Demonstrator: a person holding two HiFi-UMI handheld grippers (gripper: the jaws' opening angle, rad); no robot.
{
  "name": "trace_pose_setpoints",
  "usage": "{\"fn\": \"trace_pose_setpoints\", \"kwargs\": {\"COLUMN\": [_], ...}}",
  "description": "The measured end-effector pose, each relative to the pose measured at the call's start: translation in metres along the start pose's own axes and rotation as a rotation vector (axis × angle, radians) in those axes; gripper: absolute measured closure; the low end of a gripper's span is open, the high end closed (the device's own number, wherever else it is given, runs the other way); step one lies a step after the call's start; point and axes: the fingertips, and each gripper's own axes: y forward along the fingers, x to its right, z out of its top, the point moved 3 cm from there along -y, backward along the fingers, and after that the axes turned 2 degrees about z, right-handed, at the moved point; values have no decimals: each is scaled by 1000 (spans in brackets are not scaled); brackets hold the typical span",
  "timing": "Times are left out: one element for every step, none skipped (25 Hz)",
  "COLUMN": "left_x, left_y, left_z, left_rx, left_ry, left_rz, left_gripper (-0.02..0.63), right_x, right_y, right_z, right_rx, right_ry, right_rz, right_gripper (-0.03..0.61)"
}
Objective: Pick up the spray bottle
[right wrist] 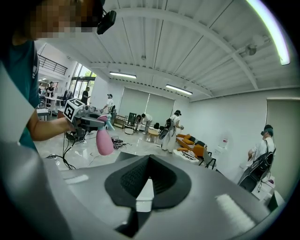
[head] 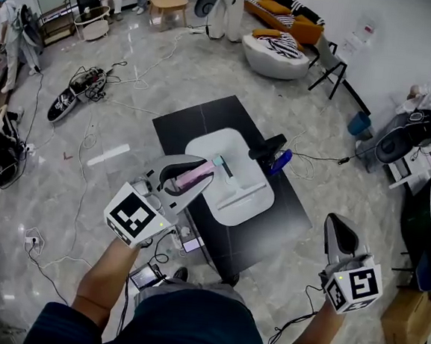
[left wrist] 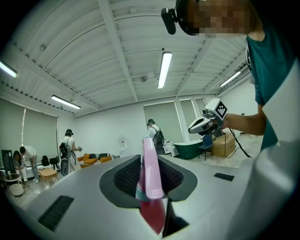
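My left gripper [head: 202,175] is shut on a pink spray bottle [head: 193,177] with a teal collar and holds it lifted over the near left part of a black low table [head: 205,122]. In the left gripper view the bottle [left wrist: 150,164] stands upright between the jaws of the left gripper [left wrist: 151,187]. In the right gripper view the same bottle [right wrist: 103,139] hangs below the left gripper [right wrist: 89,120] at the far left. My right gripper [head: 341,229] hovers over the floor right of the table, jaws together and empty [right wrist: 144,187].
A white rounded tray [head: 234,173] lies on the table, with a black and blue tool [head: 273,154] at its right edge. Cables [head: 96,82] trail over the marble floor on the left. Several people, a sofa [head: 278,8] and a cardboard box [head: 410,319] ring the room.
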Motion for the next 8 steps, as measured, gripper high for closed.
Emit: {"fn": "trace_pose_setpoints", "kwargs": {"left_x": [-3,-6,-10,-14,-17,-20,-22,-25], "left_y": [-8,-15,-21,-25,-29,-32,-34,-37], "left_z": [-3,-6,-10,-14,-18,-20,-21,-22], "left_rx": [1,1,2,3,4,5,5,6], "left_ry": [-3,-4,-2,0,1,-1,-5,-8], "left_rz": [-2,-2,-1,0,-1,-4,-8,-12], "left_gripper": [525,525,525,525,525,525,525,525], "right_x": [-9,-18,-26,-32,-37,-42,-45,-49], "right_y": [3,6,10,13,17,20,23,26], "right_z": [1,2,2,3,3,4,4,6], "right_rx": [-1,-1,-2,-4,-5,-7,-9,-11], "right_ry": [-2,-3,-4,-4,-4,-5,-5,-6], "right_rz": [2,3,5,6,6,6,6,6], "right_gripper": [571,571,571,571,571,571,571,571]}}
